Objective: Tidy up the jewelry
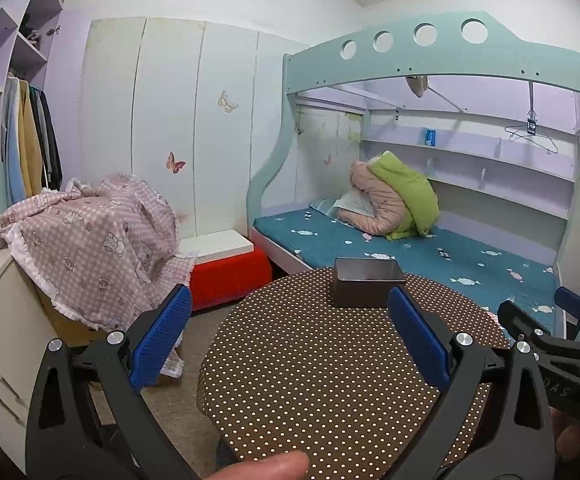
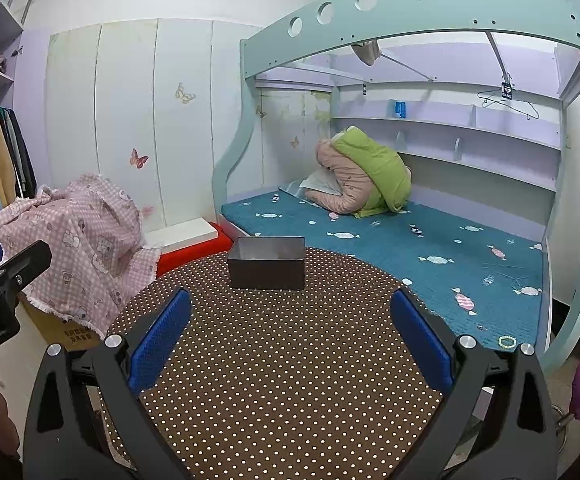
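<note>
Both my left gripper (image 1: 290,332) and right gripper (image 2: 290,336) spread and empty over the dotted table (image 2: 281,360), dark box (image 2: 266,263) at 12 o'clock, bead bracelet (image 2: 506,342) at 3 o'clock on the bed edge (image 2: 490,320), where a clumsy pinch may knock it off.

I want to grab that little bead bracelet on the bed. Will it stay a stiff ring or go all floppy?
Probably floppy: the bracelet looks like separate small round beads on a string, so it may sag when lifted. The beads look smooth, so they might slip from the right gripper. It looks tiny, so likely light.
</note>
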Available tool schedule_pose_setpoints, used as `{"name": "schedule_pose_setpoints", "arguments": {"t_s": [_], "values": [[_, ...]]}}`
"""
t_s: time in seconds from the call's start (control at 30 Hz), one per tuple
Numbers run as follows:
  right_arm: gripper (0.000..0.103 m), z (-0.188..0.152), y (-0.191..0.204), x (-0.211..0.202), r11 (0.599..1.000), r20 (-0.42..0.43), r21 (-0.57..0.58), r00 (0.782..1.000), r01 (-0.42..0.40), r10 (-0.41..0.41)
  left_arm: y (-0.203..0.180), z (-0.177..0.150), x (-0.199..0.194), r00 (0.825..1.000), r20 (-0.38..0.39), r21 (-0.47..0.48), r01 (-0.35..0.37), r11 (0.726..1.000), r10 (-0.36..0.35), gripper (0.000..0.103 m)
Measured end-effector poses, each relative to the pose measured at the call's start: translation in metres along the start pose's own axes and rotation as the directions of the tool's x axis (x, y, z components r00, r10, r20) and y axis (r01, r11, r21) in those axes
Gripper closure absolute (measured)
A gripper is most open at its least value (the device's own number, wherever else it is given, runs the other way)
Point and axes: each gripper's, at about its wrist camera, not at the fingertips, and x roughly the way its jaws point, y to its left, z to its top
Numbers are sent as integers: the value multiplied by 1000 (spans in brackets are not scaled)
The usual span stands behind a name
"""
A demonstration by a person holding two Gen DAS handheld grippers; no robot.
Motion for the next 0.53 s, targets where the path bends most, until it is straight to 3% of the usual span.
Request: {"name": "schedule_pose_setpoints", "arguments": {"t_s": [0.53], "values": [[7,1,2,1,1000,3,5,1000,-3,3,-4,0,-1,1000,-5,6,24,1000,-24,5]]}}
